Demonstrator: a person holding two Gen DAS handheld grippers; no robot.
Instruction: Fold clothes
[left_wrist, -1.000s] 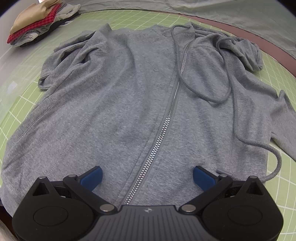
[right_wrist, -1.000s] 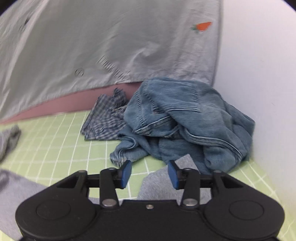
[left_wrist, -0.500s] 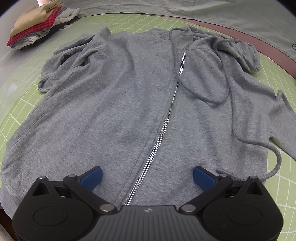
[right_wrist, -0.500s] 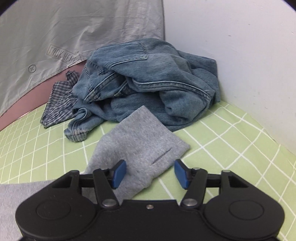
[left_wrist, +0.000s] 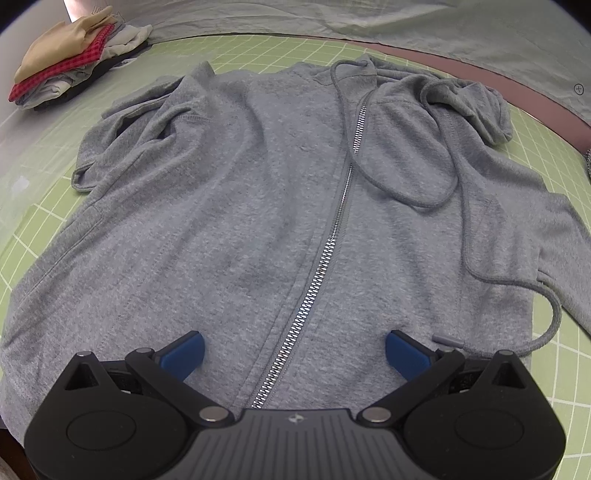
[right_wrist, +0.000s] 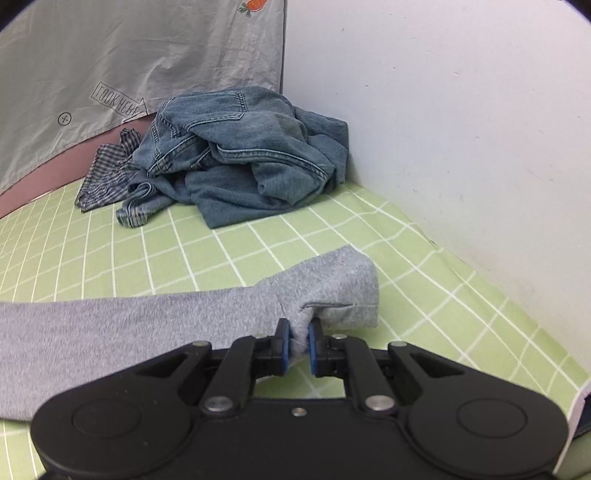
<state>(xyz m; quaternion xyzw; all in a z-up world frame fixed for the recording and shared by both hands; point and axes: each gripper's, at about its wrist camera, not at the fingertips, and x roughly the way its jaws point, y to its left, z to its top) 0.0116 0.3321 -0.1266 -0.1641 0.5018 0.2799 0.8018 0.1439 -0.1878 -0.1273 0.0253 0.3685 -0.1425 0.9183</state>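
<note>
- The grey knit hoodie sleeve (right_wrist: 184, 325) is pinched near its cuff by the just-closed right gripper (right_wrist: 298, 341); its length is stretched toward frame left.
- The left gripper (left_wrist: 293, 347) is held wide open over the grey zip-up hoodie (left_wrist: 258, 206), nothing grasped.

Green mat (left_wrist: 48, 177) with a white grid covers the counter. Far left: stack of folded garments (left_wrist: 70, 62), tan on top, red check beneath. Far edge: grey sheet (right_wrist: 110, 62) printed with "LOOK HERE" and a carrot, hanging over a mauve strip (right_wrist: 48, 173). Far right corner: crumpled denim (right_wrist: 240, 155) touching a checked cloth (right_wrist: 105, 173), against a white wall (right_wrist: 461, 110).
</note>
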